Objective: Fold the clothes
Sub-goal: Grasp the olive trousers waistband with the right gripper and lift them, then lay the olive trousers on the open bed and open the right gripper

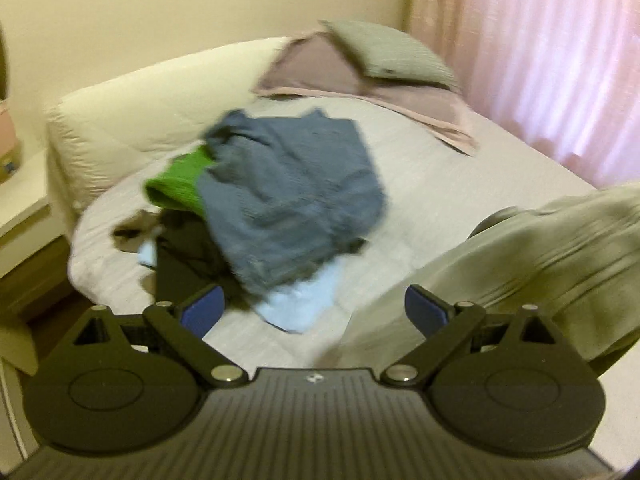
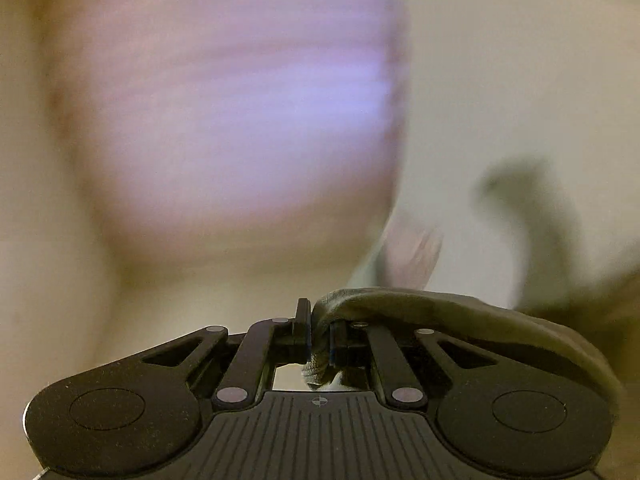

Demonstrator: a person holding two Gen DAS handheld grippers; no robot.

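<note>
A pile of clothes lies on the bed [image 1: 420, 168]: a blue-grey garment [image 1: 292, 192] on top, a green one [image 1: 180, 184], a dark one [image 1: 188, 252] and a light blue one [image 1: 304, 300] under it. My left gripper [image 1: 314, 312] is open and empty, above the near edge of the pile. An olive-grey garment [image 1: 540, 256] hangs at the right of the left wrist view. My right gripper [image 2: 320, 340] is shut on this olive-grey garment [image 2: 460, 320], which drapes over its right finger. The right wrist view is heavily blurred.
A cream headboard [image 1: 132, 112] stands behind the bed. Pillows [image 1: 384, 52] and a mauve cloth [image 1: 320, 68] lie at the bed's far end. Pink curtains [image 1: 540, 60] hang at the right. A white bedside table [image 1: 20, 208] stands at the left.
</note>
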